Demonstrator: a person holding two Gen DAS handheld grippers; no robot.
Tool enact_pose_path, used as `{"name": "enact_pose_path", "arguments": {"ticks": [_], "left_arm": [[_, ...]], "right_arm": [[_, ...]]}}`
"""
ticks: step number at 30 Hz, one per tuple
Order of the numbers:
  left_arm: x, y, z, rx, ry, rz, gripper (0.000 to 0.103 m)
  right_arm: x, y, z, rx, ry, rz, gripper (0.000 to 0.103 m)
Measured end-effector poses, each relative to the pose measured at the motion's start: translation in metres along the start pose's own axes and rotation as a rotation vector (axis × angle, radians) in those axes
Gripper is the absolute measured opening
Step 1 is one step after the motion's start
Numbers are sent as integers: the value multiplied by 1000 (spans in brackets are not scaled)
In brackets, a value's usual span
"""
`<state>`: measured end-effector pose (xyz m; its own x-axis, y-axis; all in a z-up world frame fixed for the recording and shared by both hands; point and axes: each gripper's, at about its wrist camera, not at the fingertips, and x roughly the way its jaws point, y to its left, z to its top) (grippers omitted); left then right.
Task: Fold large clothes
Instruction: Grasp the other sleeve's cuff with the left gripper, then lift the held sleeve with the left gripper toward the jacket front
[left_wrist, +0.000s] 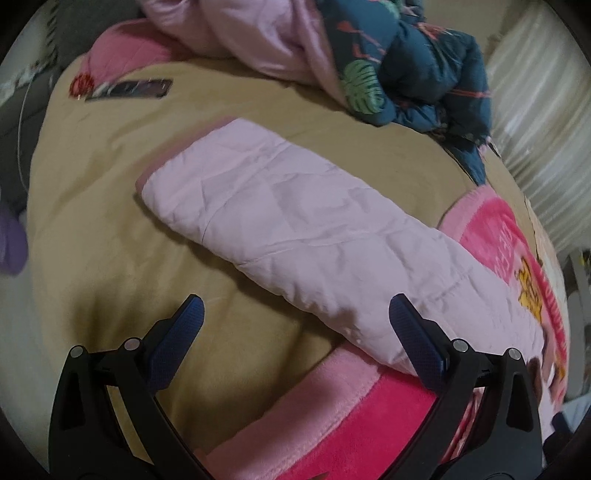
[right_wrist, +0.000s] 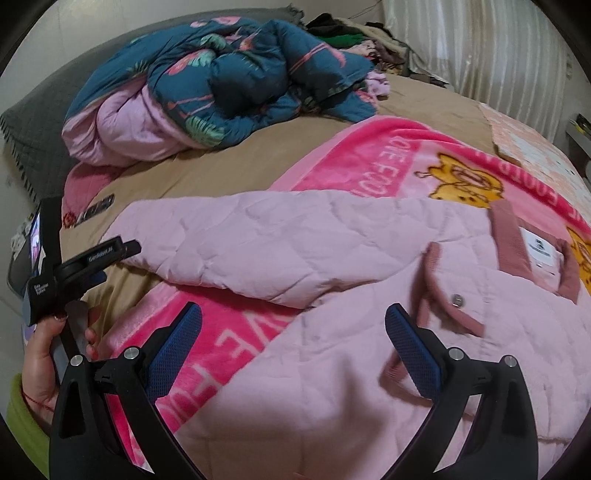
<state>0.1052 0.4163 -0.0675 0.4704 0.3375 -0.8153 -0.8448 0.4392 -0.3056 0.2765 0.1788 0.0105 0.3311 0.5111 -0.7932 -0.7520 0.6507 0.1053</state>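
Where sleeve ends, bare bedsheet

A pale pink quilted jacket, trimmed with a darker dusty-pink ribbed collar, is seen on a hot-pink blanket patterned with yellow cartoon animals and pale lettering. The bedsheet is plain tan. A teal comforter is printed with pink flamingos and green leaves, lined pale pink. Blue textured pads are set on black gripper frames.
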Motion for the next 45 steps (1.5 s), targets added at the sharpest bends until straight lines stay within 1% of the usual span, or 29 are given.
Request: {"name": "enact_pose_path", "arguments": {"ticks": [4, 7, 11, 12, 13, 14, 15, 17, 18, 19, 20, 23, 29, 32, 36, 40, 45], "left_arm": [[20, 12, 7, -91, 32, -5, 94], [38, 19, 11, -144, 58, 9, 94], [48, 21, 25, -174, 22, 0, 93], [49, 20, 27, -176, 11, -2, 91], [50, 19, 29, -172, -1, -1, 79], [50, 18, 31, -168, -7, 8, 72], [51, 19, 34, -167, -19, 14, 69], [50, 22, 38, -172, -40, 15, 49], [47, 25, 39, -181, -51, 5, 43], [44, 26, 41, -187, -67, -6, 31], [38, 26, 44, -184, -92, -14, 21], [17, 20, 49, -147, -161, -56, 14], [-32, 0, 51, -48, -288, -135, 12], [-54, -10, 45, 3, -325, -174, 12], [-68, -26, 40, 65, -343, -211, 12], [-75, -37, 34, 98, -345, -231, 12], [-104, -54, 27, 159, -375, -266, 12]], "right_arm": [[13, 7, 1, -12, 18, 14, 99], [19, 7, -1, -5, 31, 20, 99], [22, 1, -5, 22, 47, 19, 99], [22, -1, -7, 30, 49, 18, 99], [20, -4, -10, 40, 49, 17, 99], [19, -7, -12, 47, 50, 14, 99], [17, -10, -14, 52, 49, 11, 99], [13, -18, -20, 71, 47, -4, 99], [11, -23, -22, 84, 49, -14, 99], [9, -27, -25, 97, 50, -19, 99], [7, -32, -28, 114, 51, -21, 99], [-5, -44, -39, 161, 42, -25, 99], [-33, -66, -60, 240, 17, -41, 99], [-44, -74, -67, 248, 18, -72, 99], [-60, -84, -73, 255, 8, -95, 99], [-77, -95, -78, 269, -13, -117, 99], [-99, -112, -87, 307, -35, -130, 99]]}}
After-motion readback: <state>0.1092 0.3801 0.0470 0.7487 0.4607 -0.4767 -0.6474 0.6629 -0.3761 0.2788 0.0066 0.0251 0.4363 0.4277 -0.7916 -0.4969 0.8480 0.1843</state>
